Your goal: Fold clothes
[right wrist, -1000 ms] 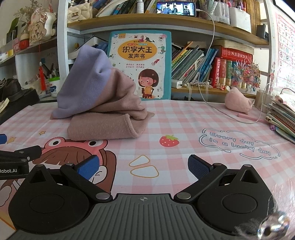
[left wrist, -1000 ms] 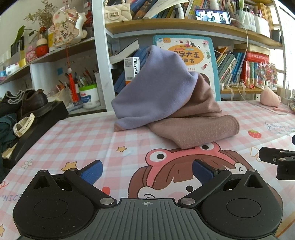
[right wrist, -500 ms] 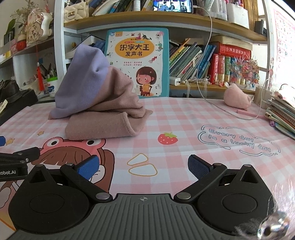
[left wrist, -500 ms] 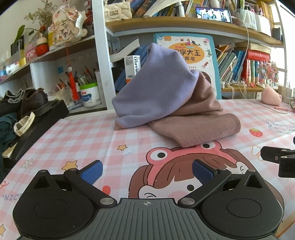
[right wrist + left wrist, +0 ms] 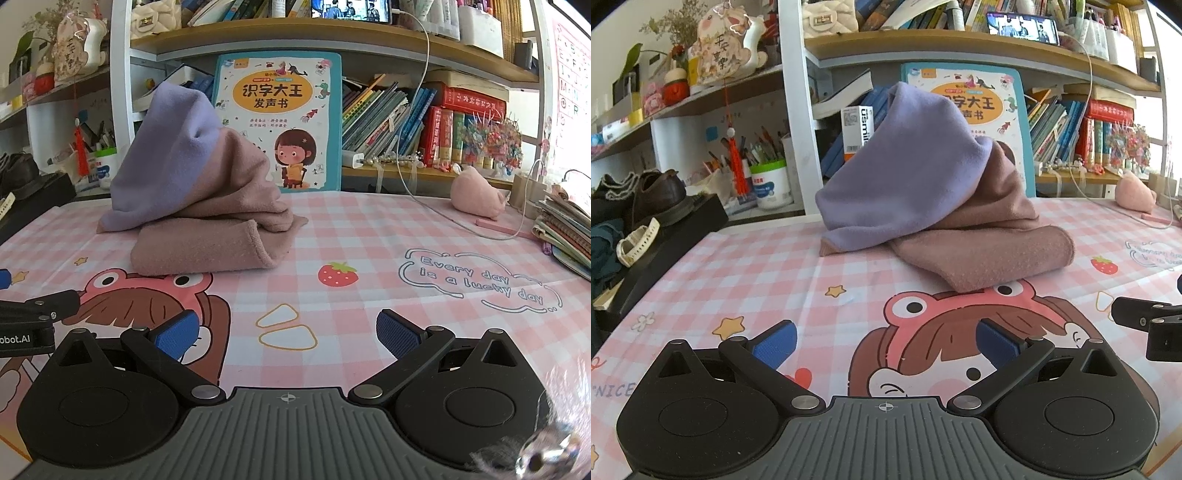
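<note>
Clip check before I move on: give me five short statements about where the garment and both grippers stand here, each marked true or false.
1. The left gripper is open and holds nothing. True.
2. The right gripper is shut on the cloth. False: it is open, short of the cloth.
3. The purple-and-pink garment lies spread flat on the tablecloth. False: it sits in a bunched heap, its purple part rising to a peak.
4. A children's book stands upright behind the heap. True.
5. The small pink pouch lies on top of the heap. False: it lies apart, to the right, near the shelf.
</note>
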A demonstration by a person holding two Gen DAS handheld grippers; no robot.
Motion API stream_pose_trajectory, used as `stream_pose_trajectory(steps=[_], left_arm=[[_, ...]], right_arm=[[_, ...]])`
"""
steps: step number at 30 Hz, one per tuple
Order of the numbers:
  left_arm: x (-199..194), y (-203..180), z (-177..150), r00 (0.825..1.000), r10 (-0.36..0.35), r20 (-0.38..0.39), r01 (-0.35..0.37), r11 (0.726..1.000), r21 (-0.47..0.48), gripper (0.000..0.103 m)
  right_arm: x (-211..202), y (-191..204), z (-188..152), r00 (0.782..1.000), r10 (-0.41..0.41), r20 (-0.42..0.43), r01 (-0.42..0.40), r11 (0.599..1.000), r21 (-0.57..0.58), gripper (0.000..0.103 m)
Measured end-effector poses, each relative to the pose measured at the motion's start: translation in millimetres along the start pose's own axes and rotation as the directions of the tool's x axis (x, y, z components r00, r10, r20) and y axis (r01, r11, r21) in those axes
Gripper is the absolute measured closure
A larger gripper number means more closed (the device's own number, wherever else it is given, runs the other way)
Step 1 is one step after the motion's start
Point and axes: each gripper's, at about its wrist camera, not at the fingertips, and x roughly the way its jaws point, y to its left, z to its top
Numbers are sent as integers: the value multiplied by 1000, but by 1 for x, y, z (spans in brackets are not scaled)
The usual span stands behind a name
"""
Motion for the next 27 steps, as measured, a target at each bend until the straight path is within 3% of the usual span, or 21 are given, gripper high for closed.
stream_pose_trajectory(steps=[27], left_arm=[[0, -4, 1, 1000, 7, 2, -8, 1000, 27, 0]], right_arm=[[-2, 2, -1, 1000, 1, 15, -1, 1000, -10, 0]])
